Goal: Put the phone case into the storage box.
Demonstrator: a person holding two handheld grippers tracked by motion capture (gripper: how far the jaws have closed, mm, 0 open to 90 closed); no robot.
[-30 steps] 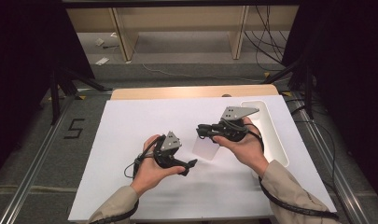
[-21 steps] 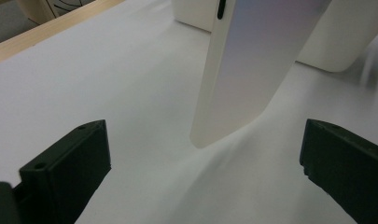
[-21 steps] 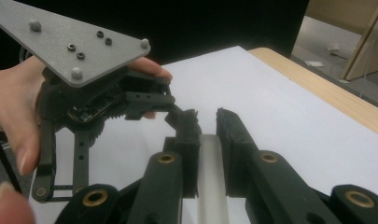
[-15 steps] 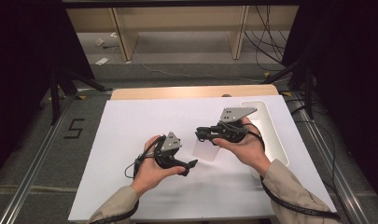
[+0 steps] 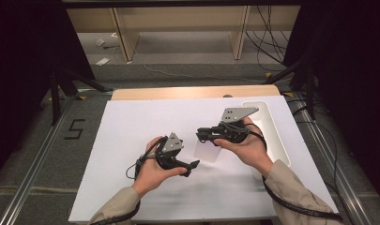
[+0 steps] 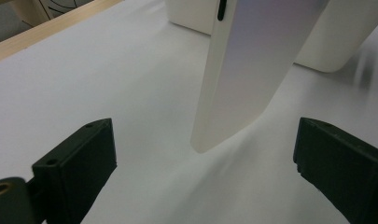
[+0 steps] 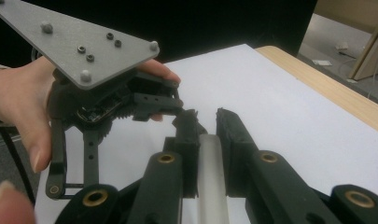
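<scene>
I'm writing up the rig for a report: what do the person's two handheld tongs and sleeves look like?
Both tongs are black, with blocky rectangular jaws and brass-coloured pivot bushings. The left tongs and the right tongs each carry a grey three-cornered plate dotted with small screws on top. A black cable trails from each, running back along the forearm. The person wears beige long sleeves.
</scene>
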